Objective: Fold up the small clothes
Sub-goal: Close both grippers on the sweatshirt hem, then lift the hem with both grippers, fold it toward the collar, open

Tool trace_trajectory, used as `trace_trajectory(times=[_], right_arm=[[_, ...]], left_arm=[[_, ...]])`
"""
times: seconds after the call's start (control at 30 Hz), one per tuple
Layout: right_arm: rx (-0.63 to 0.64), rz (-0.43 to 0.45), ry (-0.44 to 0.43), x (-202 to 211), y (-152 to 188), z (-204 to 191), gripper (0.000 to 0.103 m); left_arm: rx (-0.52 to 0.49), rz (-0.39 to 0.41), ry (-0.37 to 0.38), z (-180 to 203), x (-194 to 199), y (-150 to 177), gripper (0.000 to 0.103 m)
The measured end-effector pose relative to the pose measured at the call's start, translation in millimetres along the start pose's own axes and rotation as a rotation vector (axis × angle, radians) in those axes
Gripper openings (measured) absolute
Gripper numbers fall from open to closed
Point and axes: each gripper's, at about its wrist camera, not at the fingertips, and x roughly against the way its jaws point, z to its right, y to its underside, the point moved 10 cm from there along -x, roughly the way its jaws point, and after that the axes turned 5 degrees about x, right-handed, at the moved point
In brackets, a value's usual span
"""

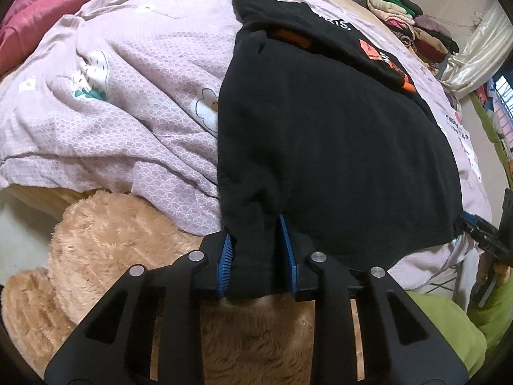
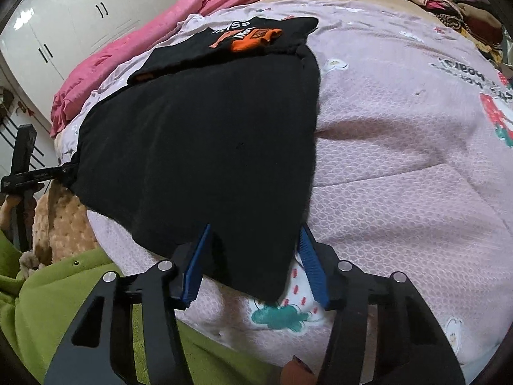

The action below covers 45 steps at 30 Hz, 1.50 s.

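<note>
A black garment (image 1: 320, 144) with an orange print (image 1: 367, 49) lies spread on the lilac bed cover (image 1: 128, 112), its far part folded over. My left gripper (image 1: 255, 227) is shut on the garment's bunched near left corner, with cloth pinched between the blue pads (image 1: 224, 256). In the right wrist view the same garment (image 2: 208, 144) has its near right corner lying between the fingers of my right gripper (image 2: 255, 229). The jaws stand apart there and the pads (image 2: 312, 263) do not press on the cloth. The left gripper (image 2: 41, 173) shows at the garment's far left corner.
A tan plush toy (image 1: 112, 240) sits below the bed edge on the left. A pink quilt (image 2: 134, 45) lies at the far side, and folded clothes (image 1: 413, 29) are stacked at the far right. There are white wardrobe doors (image 2: 64, 16) behind and a green sleeve (image 2: 48, 304) close by.
</note>
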Motion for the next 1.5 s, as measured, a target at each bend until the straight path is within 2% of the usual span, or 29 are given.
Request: trace_trajectory(times=[0.1,0.23,0.53,0.7,0.83,1.07,1.2,1.5], right_arm=[[-0.015,0.024,-0.017,-5,-5,0,0.048],[0.012,0.036,-0.034,1,-10,-4,0.012],[-0.003,0.181,-0.12,49,-41,-4,0.008],[0.005,0.274,-0.129,72,-67,-5,0.008],[-0.013,0.336,-0.135,85,-83,-2,0.007],[-0.072,0.435,-0.157,100,-114,8,0.007],[-0.062,0.465,-0.144,105,-128,9,0.007],[-0.062,0.52,-0.082,113,-162,18,0.007]], left_arm=[[0.002,0.002,-0.007,1,-2,-2,0.018],[0.017,0.016,0.005,1,2,-4,0.008],[0.042,0.083,0.051,10,33,-15,0.004],[0.055,0.13,0.089,17,56,-26,0.004],[0.083,0.162,0.142,22,73,-39,0.004],[0.117,0.228,0.172,29,93,-73,0.004],[0.109,0.285,0.144,32,105,-96,0.004],[0.114,0.347,0.149,37,120,-136,0.004]])
